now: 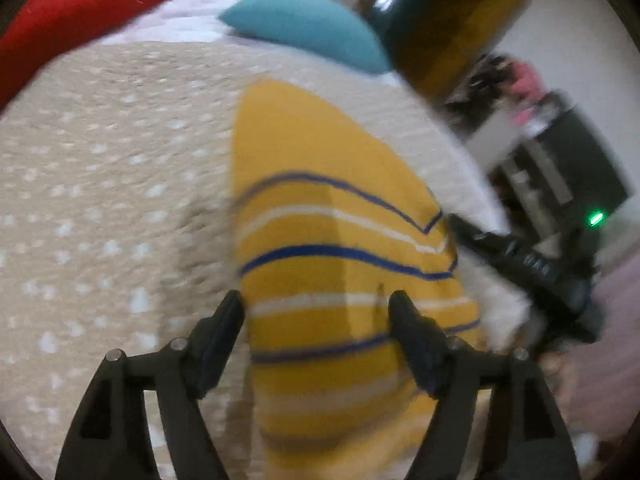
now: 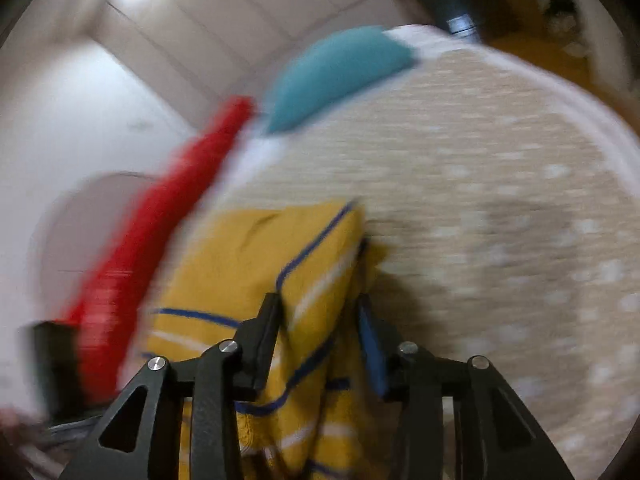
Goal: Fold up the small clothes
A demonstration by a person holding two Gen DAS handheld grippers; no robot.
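Note:
A yellow garment (image 1: 328, 248) with blue and white stripes lies on the beige dotted bedspread (image 1: 112, 184). My left gripper (image 1: 316, 312) is open, its fingers wide apart just above the garment's near end, holding nothing. My right gripper (image 2: 320, 316) shows at the far right of the left wrist view as a dark shape (image 1: 532, 272) by the garment's right corner. In the right wrist view a fold of the yellow garment (image 2: 256, 268) runs between its fingers, which are partly closed on the cloth. Both views are motion-blurred.
A teal pillow (image 1: 304, 28) and a red pillow (image 1: 80, 8) lie at the head of the bed. The bed's right edge (image 1: 472, 160) drops to dark furniture (image 1: 560, 168) with a green light. In the right wrist view bare bedspread (image 2: 500, 220) spreads to the right.

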